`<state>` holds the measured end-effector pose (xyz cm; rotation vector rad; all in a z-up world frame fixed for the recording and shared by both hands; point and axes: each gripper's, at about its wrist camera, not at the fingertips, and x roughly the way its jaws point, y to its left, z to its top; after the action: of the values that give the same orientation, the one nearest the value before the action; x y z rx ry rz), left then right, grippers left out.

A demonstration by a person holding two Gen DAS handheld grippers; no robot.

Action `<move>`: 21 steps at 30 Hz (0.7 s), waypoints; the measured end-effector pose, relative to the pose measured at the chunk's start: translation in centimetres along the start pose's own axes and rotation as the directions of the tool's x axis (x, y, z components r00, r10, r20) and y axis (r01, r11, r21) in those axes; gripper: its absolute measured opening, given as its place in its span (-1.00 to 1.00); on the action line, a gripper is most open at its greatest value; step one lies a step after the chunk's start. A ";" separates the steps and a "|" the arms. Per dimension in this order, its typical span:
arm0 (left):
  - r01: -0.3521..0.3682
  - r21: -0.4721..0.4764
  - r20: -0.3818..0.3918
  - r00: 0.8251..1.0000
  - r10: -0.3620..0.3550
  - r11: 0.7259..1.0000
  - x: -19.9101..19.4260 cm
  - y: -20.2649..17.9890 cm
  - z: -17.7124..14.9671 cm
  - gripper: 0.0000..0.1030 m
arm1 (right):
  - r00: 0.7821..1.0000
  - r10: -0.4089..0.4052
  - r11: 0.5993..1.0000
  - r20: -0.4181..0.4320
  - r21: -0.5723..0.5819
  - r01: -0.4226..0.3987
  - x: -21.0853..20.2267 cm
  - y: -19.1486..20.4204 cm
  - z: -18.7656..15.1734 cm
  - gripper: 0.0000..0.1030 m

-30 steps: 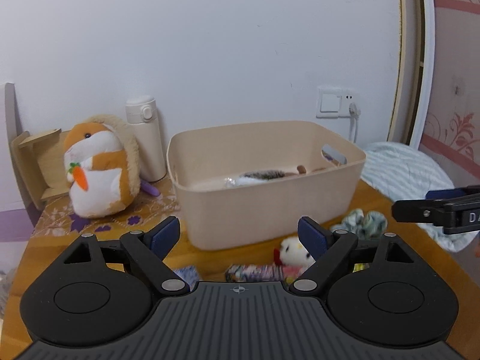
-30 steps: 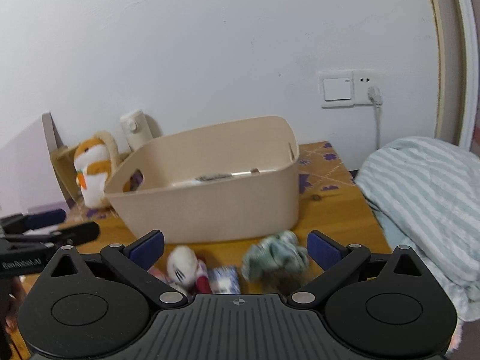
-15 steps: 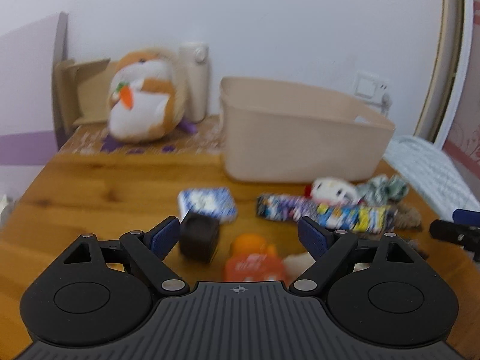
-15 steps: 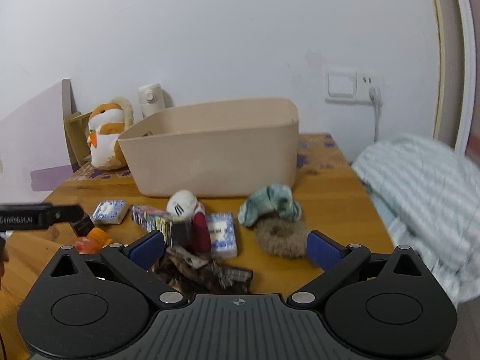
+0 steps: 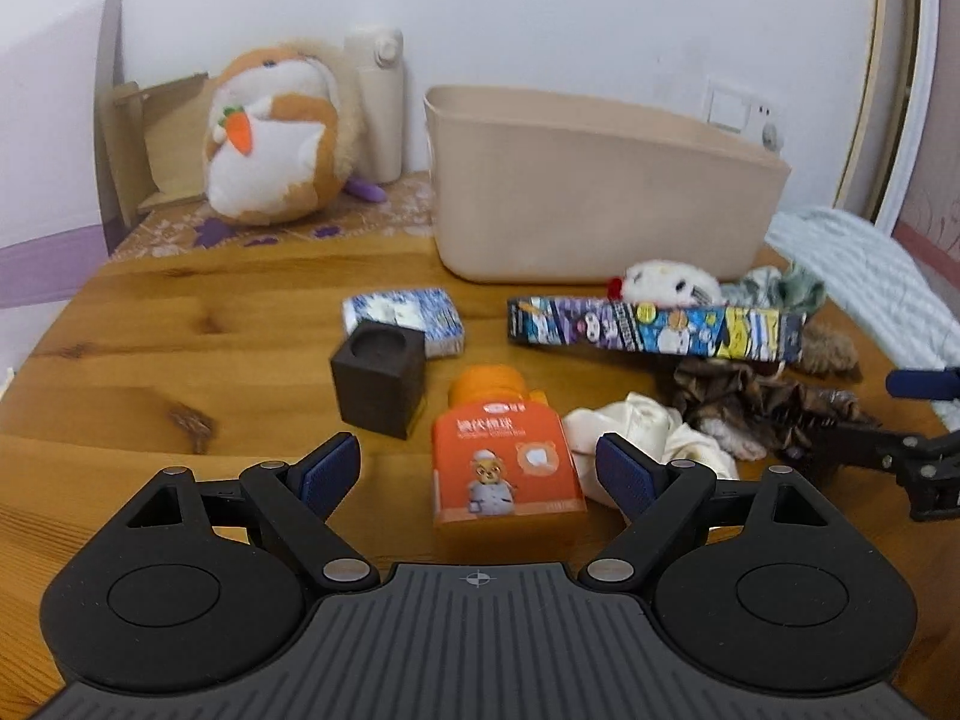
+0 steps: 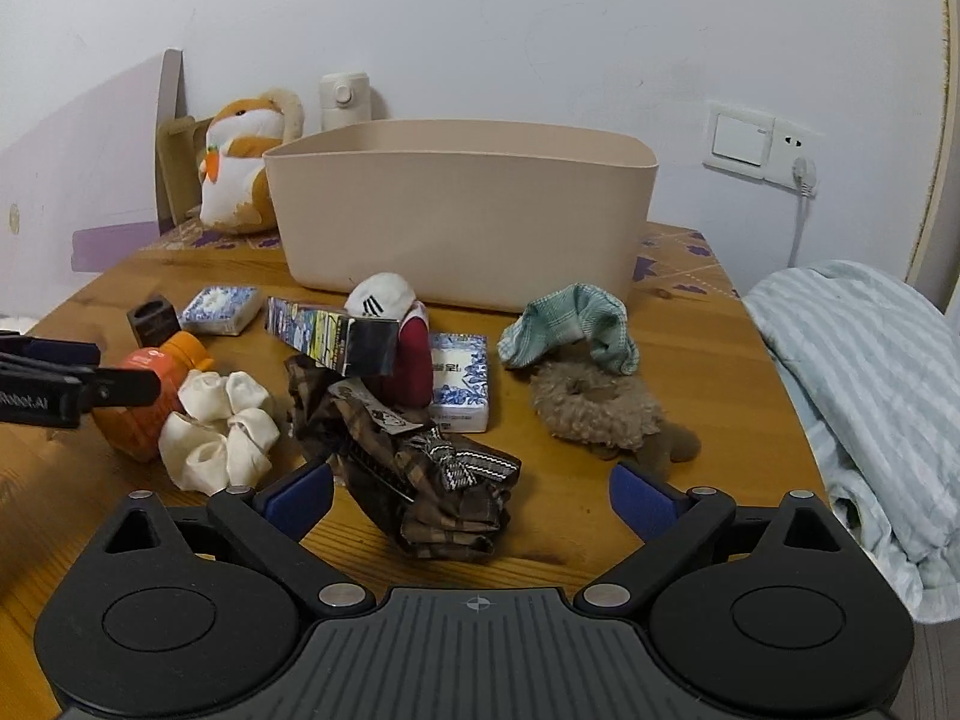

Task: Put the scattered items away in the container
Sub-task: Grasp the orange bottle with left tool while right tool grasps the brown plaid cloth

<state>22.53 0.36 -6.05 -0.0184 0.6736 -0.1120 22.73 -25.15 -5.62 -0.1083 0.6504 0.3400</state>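
Your left gripper [image 5: 479, 468] has its fingers spread wide with nothing held; the orange bottle [image 5: 507, 468] lies on the table [image 5: 180, 348] right between them, cap pointing away from you toward the beige container [image 5: 600, 198]. Its long axis runs along the line the fingers point, so closing across it would take the flat sides of the body, which looks like the natural grip. This is the nearer hand for the bottle.

Your right gripper [image 6: 471, 495] is also wide open and empty. The brown plaid cloth [image 6: 420, 468] lies crumpled between and just ahead of its fingers, stretching away toward the long printed box [image 6: 330, 336]. It has no firm axis, so you would likely need to pinch a bunched fold.

The white scrunchie [image 6: 219, 438] touches the bottle's side, so a careless close of the left fingers could catch it too.

Everything else is loose on the table in front of the container: the dark cube [image 5: 378, 384], two tissue packs [image 5: 408, 318], the small white plush [image 5: 666, 285], the green cloth [image 6: 570, 324] and the fuzzy brown scrunchie [image 6: 594, 408]. Nothing here shows inside the container.
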 end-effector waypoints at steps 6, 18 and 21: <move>-0.029 -0.023 -0.037 0.999 0.028 0.999 1.9 0.2 -0.3 0.69 | 0.999 0.042 0.997 -0.016 -0.057 -0.043 1.4 0.2 0.4 0.85; -0.042 0.000 -0.024 0.999 0.042 0.999 3.1 0.2 -0.1 0.51 | 0.984 0.163 0.979 -0.068 -0.110 -0.170 4.2 1.6 1.3 0.23; -0.045 0.033 -0.013 0.999 0.046 0.998 3.1 -0.2 -0.1 0.20 | 0.979 0.188 0.975 -0.079 -0.102 -0.195 4.4 1.9 1.2 0.02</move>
<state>24.82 -0.14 -8.07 0.0290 0.6850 -0.0794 25.99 -21.96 -7.35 -0.1632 0.7128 0.5607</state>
